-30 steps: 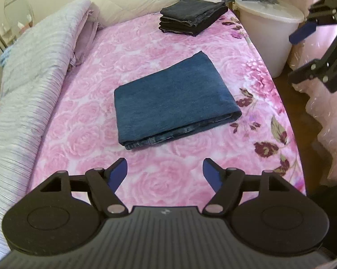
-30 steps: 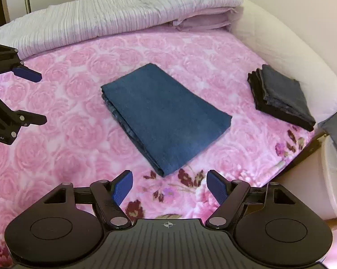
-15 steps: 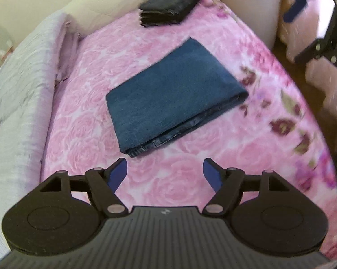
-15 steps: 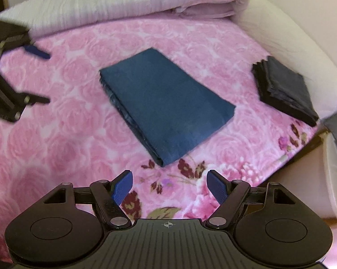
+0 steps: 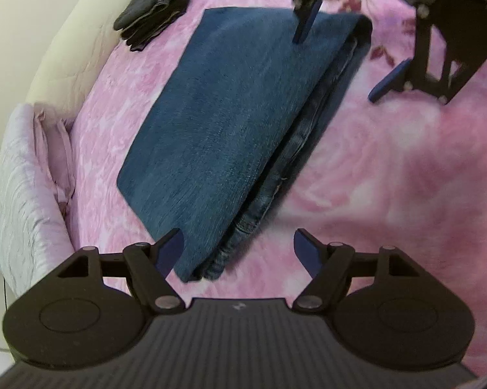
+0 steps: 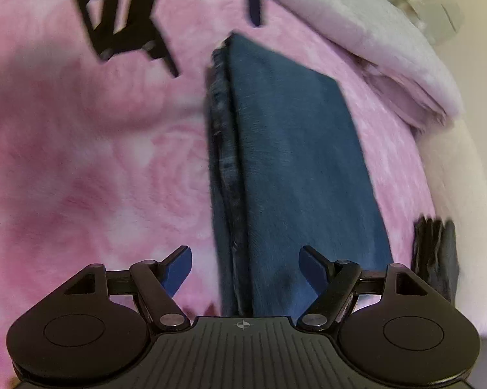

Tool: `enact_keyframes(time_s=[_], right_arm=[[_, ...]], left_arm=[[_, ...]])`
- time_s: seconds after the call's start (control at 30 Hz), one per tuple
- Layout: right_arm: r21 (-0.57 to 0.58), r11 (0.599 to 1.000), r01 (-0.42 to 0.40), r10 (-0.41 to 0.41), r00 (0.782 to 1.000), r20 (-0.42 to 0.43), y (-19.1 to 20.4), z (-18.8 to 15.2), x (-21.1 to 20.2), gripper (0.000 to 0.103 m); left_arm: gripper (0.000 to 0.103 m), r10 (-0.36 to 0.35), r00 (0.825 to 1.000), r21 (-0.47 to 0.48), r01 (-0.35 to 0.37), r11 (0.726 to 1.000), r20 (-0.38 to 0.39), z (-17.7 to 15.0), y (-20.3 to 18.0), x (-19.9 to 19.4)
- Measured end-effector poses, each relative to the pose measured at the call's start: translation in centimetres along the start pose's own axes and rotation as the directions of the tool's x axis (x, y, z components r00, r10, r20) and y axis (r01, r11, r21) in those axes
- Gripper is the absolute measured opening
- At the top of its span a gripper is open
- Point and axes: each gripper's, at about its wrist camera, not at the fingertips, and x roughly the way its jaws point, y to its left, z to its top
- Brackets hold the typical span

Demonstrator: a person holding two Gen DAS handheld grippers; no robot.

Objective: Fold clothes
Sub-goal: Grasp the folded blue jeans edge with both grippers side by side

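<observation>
A pair of blue jeans (image 5: 237, 123), folded into a thick rectangle, lies on the pink rose-print bed sheet (image 5: 389, 178). My left gripper (image 5: 238, 249) is open just above the jeans' near corner, its blue pads either side of the layered edge. My right gripper (image 5: 347, 52) hangs open over the far end of the same edge. In the right wrist view the jeans (image 6: 295, 162) run straight away from my open right gripper (image 6: 245, 265), whose fingers straddle the near end. The left gripper (image 6: 211, 32) shows at the top, blurred. Neither holds anything.
A stack of dark folded clothes (image 5: 156, 3) lies beyond the jeans by the cream padded bed end (image 5: 75, 48). A folded lilac quilt (image 5: 26, 188) runs along one side of the bed. The dark stack (image 6: 434, 253) sits right of the right gripper.
Both grippers have dropped from high above the bed to close over the jeans, at opposite ends of the layered edge. They stayed open. The jeans have not moved.
</observation>
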Motion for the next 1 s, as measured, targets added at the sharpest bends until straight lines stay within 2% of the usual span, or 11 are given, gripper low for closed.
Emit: enact_keyframes(time_s=[0.17,0.2,0.23,0.33,0.53,0.7,0.77,0.8,0.83,0.9,1.0], right_arm=[[-0.026,1.000,0.003,0.000,0.996,0.087,-0.9,-1.1,1.9,0.074],[-0.022,1.000,-0.008,0.010,0.996,0.092,-1.5,-1.4,2.0,0.052],[-0.017,1.000,-0.021,0.022,0.995,0.095,-2.3,-1.6,1.9,0.044],[0.022,0.995,-0.095,0.092,0.990,0.105,-5.1,-1.7,1.2,0.031],[0.059,0.987,-0.149,0.141,0.982,0.124,-8.4,-1.4,-1.0,0.024],[0.079,0.984,-0.161,0.155,0.984,0.086,-7.0,-1.5,-2.1,0.025],[0.081,0.989,-0.120,0.115,0.991,0.064,-5.5,-1.9,-2.0,0.037],[0.078,0.992,-0.103,0.098,0.993,0.072,-4.5,-1.9,-1.9,0.054],[0.076,0.993,-0.086,0.080,0.994,0.080,-3.5,-1.8,-1.8,0.065],[0.080,0.994,-0.069,0.060,0.991,0.116,-1.8,-1.5,-1.3,0.070],[0.053,0.998,0.022,-0.028,0.992,0.124,-0.2,-0.6,1.1,0.072]], left_arm=[[0.081,0.029,0.999,0.052,-0.030,0.998,0.018,-0.5,-0.8,2.3],[0.081,0.039,0.999,0.062,-0.041,0.997,0.021,-0.5,-0.9,2.7],[0.081,0.049,0.998,0.073,-0.051,0.996,0.025,-0.6,-1.0,3.1],[0.081,0.091,0.995,0.116,-0.095,0.989,0.042,-0.6,-1.3,4.3],[0.081,0.108,0.993,0.196,-0.113,0.974,0.037,-0.6,-0.2,6.4],[0.065,0.108,0.994,0.252,-0.110,0.961,0.025,-0.6,1.0,8.1],[0.060,0.084,0.996,0.247,-0.090,0.965,0.032,-0.7,1.4,7.8],[0.058,0.072,0.997,0.243,-0.079,0.967,0.035,-0.8,1.6,7.7],[0.057,0.060,0.998,0.233,-0.066,0.970,0.036,-0.8,1.9,7.7],[0.056,0.036,0.999,0.203,-0.041,0.978,0.032,-0.8,2.4,7.5],[0.054,-0.012,0.999,0.134,0.008,0.991,0.033,-0.7,3.6,7.1]])
